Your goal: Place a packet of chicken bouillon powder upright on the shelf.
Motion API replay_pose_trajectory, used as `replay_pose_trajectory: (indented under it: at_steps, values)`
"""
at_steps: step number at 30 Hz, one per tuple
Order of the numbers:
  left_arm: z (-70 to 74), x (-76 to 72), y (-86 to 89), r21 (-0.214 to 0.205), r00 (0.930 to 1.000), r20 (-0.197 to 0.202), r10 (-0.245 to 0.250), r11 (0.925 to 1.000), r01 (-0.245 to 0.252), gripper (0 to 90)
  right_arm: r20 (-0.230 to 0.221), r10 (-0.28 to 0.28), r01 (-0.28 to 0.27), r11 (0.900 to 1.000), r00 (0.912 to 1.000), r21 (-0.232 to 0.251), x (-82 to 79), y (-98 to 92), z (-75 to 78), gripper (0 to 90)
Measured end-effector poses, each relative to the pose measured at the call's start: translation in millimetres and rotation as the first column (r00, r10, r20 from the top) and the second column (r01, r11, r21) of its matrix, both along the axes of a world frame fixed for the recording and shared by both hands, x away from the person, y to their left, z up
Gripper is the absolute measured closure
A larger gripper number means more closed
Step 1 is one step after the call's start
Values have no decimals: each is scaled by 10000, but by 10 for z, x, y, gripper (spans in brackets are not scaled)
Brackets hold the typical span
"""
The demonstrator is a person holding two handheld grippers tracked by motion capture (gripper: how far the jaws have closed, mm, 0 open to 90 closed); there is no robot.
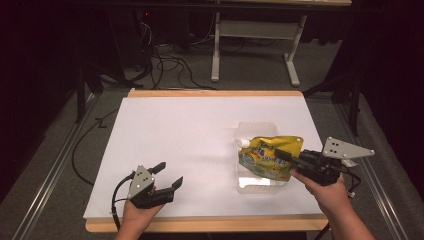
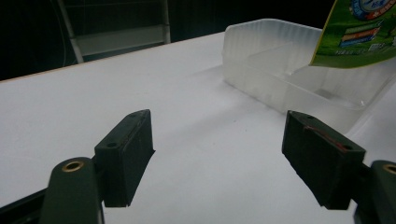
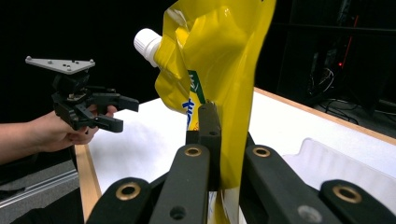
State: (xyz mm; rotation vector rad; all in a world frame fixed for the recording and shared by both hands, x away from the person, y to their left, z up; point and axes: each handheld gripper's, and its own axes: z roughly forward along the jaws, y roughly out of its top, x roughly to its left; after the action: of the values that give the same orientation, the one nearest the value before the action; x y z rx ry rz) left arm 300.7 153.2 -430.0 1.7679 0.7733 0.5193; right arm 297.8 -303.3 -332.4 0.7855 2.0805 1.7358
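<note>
1. While the right tongs (image 1: pixel 284 155) are closed tightly on a yellow and green plastic pouch with a white screw cap (image 1: pixel 267 156), the pouch hangs in the air above a clear plastic tray with an inner divider (image 1: pixel 248 129).
2. In the right gripper view the two black jaws press the yellow pouch (image 3: pixel 219 70) from both sides, and its white cap (image 3: pixel 147 44) points up and to the left.
3. The clear tray stands on the right half of the white desk (image 1: pixel 200 135), which has a light wooden edge.
4. The left tongs (image 1: pixel 168 176) are wide open and hold nothing; they are near the front left corner of the desk, well apart from the tray.
5. In the left gripper view the jaws stand far from each other just above the white desk (image 2: pixel 187 121), and the clear tray (image 2: pixel 275 65) is seen beyond them, with the green lower part of the pouch (image 2: pixel 359 35) over it.
6. In the right gripper view the person's left hand (image 3: pixel 63 133) grips the left tongs (image 3: pixel 126 114) at the desk's edge.
7. On the grey floor behind the desk lie black cables (image 1: pixel 165 65), near a white frame (image 1: pixel 255 35).
</note>
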Motion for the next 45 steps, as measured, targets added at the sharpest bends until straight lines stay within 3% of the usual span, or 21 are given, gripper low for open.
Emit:
replay_pose_trajectory:
  at_steps: [29,45]
  values:
    - [-5,1,-41,199,9995,54,-319,9993,318,250,-385,-586,588,9983,9975,57,85,64,-186,900]
    - [-5,-6,-54,268,9992,89,-399,9989,397,249,-761,-795,792,9968,9939,-62,188,109,-383,900]
